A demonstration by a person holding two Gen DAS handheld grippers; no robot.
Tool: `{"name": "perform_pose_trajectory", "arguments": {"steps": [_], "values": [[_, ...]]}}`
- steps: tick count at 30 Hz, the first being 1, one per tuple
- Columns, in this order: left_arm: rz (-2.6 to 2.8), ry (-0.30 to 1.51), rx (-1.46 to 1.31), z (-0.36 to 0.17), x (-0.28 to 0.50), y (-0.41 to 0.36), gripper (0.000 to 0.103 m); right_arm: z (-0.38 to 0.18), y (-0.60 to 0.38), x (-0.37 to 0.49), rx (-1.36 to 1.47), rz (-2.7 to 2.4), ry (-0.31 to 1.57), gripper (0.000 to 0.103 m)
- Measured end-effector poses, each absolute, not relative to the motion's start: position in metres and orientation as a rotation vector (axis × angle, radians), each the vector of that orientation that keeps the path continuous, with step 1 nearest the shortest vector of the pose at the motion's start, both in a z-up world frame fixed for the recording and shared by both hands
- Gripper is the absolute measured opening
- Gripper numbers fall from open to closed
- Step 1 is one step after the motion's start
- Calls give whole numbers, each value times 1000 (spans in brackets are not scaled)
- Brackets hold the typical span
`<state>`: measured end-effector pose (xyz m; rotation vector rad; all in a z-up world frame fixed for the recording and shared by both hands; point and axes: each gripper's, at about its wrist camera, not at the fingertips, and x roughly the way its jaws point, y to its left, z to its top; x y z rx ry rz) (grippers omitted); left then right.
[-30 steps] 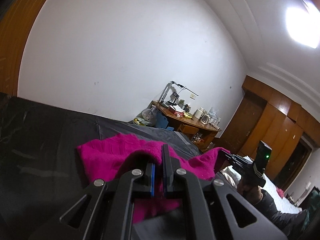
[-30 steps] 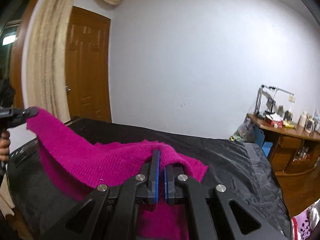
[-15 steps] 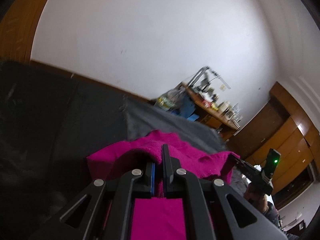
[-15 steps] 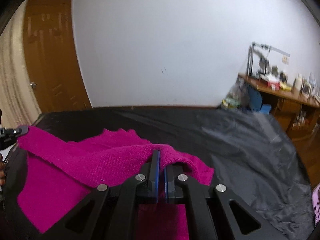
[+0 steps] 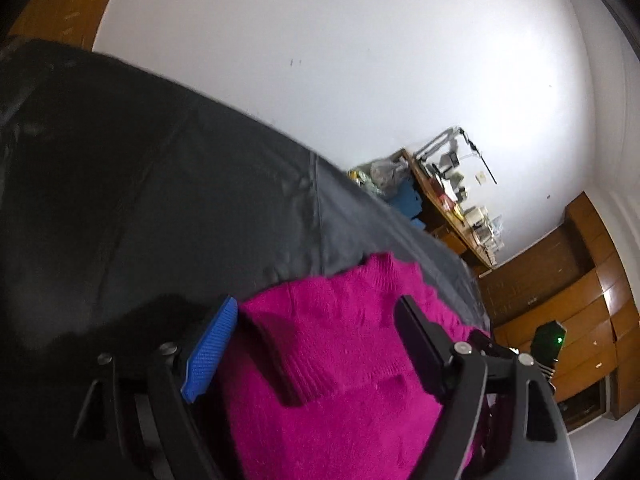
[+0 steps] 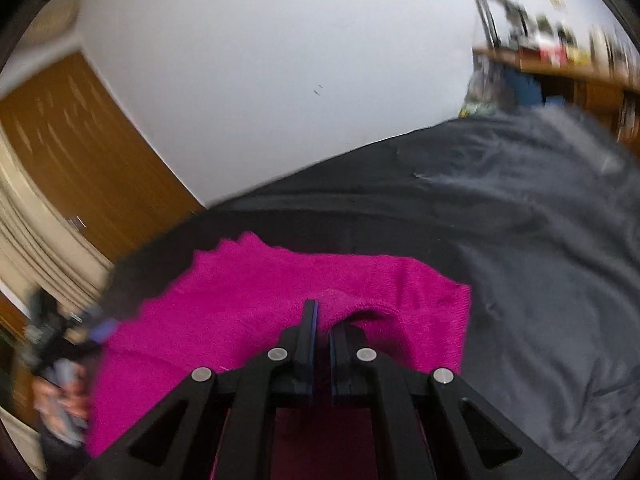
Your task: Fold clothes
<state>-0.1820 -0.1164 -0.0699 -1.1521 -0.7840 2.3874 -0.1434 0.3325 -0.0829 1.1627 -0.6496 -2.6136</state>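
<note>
- Magenta knit sweater (image 5: 340,360) lies on a black sheet (image 5: 140,200) that covers the bed; in the right wrist view the same sweater (image 6: 260,292) spreads across the sheet (image 6: 520,220), its long axis running from lower left to right, with a jagged edge at the upper left and a squarer corner at the right.
- A ribbed band of the sweater runs on a slant between the fingers of the left gripper in the left wrist view.
- Left gripper (image 5: 316,316): its jaws are opening and stand wide, the blue pad (image 5: 210,354) at the left, the black finger at the right. The sweater lies between and beneath them; neither pad presses on it.
- Right gripper (image 6: 322,312): its jaws are closed down to a narrow slit and pinch a raised fold of the sweater, which arches up over the fingertips.
- From the right wrist view, the left gripper (image 6: 94,326) shows blurred at the sweater's left edge, with a hand (image 6: 60,396) on its handle.
- Behind the bed stand a white wall (image 5: 320,80), a wooden door (image 6: 80,152) and a cluttered counter (image 5: 452,208).
</note>
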Motion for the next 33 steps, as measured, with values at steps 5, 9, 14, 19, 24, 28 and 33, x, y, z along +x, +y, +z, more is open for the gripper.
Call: {"name": "perform_pose_trajectory", "arguments": {"steps": [5,9,14,19,24,28,33], "values": [[2369,-766,-1137,-60,-169,-123,84,-74,348,-136,1099,-2550,-773,5],[2358,-693,-1165,-55,-147,-124,84,-78,362,-128,1147,-2523,-839,7],[2339,-608,-1192,-53,-120,-123,84,-68,361,-112,1157,-2573,-683,14],[2307,-551,-1163,-45,-107,-113,84,-61,323,-99,1184,-2558,-367,15],[2324,-371,-1202,-45,-119,-76,84,-80,277,-106,1364,-2521,-29,15],[2345,-275,-1292,-62,-139,-58,84,-89,261,-127,1383,-2530,55,15],[2403,-267,-1300,-67,-175,-44,84,-85,262,-157,1329,-2601,6,15]]}}
